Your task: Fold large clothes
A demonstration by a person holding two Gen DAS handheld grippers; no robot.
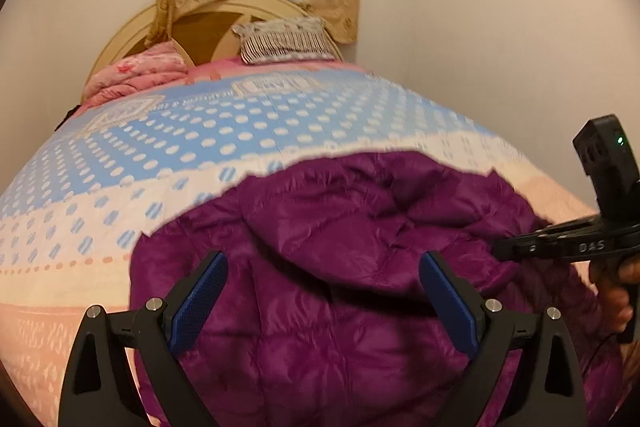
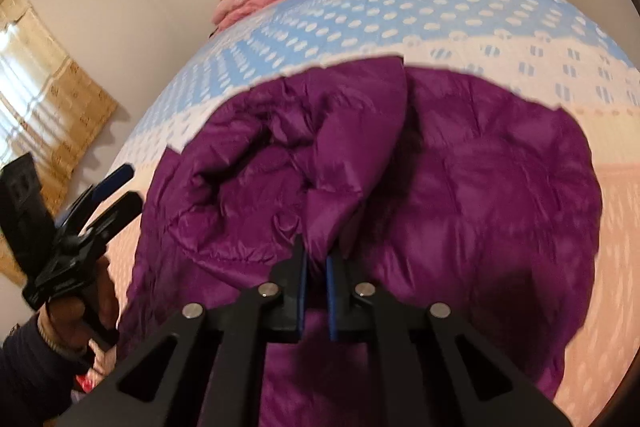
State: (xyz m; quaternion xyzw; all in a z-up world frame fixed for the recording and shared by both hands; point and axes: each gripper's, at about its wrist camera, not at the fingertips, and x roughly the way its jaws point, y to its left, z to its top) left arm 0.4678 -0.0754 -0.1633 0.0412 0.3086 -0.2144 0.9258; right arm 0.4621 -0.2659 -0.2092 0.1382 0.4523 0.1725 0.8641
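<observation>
Purple coat [image 2: 400,187], heaped on the bed [image 1: 240,131] below the pillow [image 1: 286,41]: right gripper [image 2: 316,259] pinched on a fold, likely to lift it over; left gripper [image 1: 322,291] wide, empty, above coat.

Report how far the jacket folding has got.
Done: the purple jacket lies on the bed cover with one side already rolled inward. In hand: the right gripper pinches a fold; the left gripper hangs open above it. Left: finishing the folds into a flat bundle.
</observation>
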